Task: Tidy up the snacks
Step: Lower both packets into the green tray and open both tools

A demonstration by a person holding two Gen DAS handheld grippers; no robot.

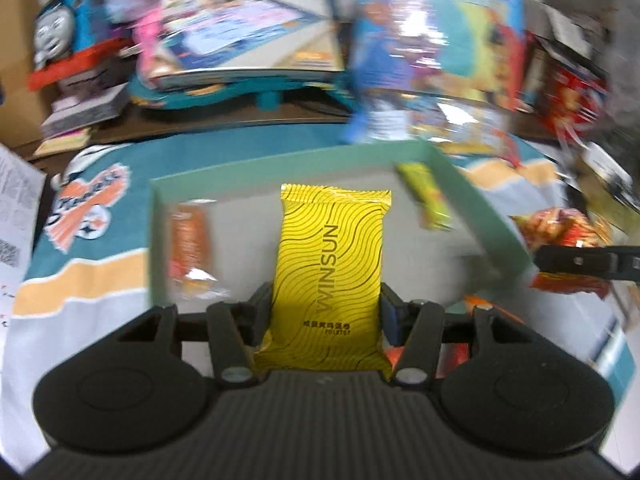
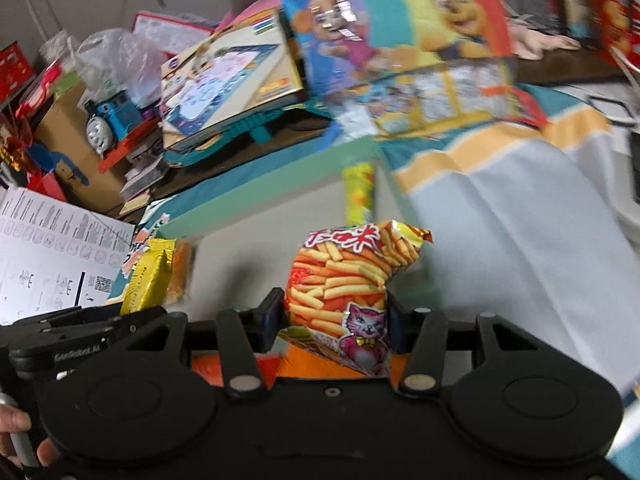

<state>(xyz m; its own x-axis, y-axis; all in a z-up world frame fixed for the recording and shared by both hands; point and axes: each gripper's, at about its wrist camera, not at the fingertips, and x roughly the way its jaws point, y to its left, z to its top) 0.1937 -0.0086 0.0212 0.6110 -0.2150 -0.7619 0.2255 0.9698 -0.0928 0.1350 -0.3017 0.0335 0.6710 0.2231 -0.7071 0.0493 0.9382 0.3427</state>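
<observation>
A: While I look down, I see the striped blanket (image 1: 80,280), and the green box (image 1: 472,208) lies on it

B: What is in the box?

A: An orange snack (image 1: 188,240) on one side, a yellow-green one (image 1: 426,194) by the far corner

B: And my left gripper (image 1: 326,308)?

A: It pinches the yellow packet (image 1: 330,264) above the box. My right gripper (image 2: 334,320) pinches the fries bag (image 2: 348,276)

Left gripper (image 1: 326,304): matte black, ribbed deck, 2 round housings, silver pivot screws. Right gripper (image 2: 334,316): same build.
</observation>
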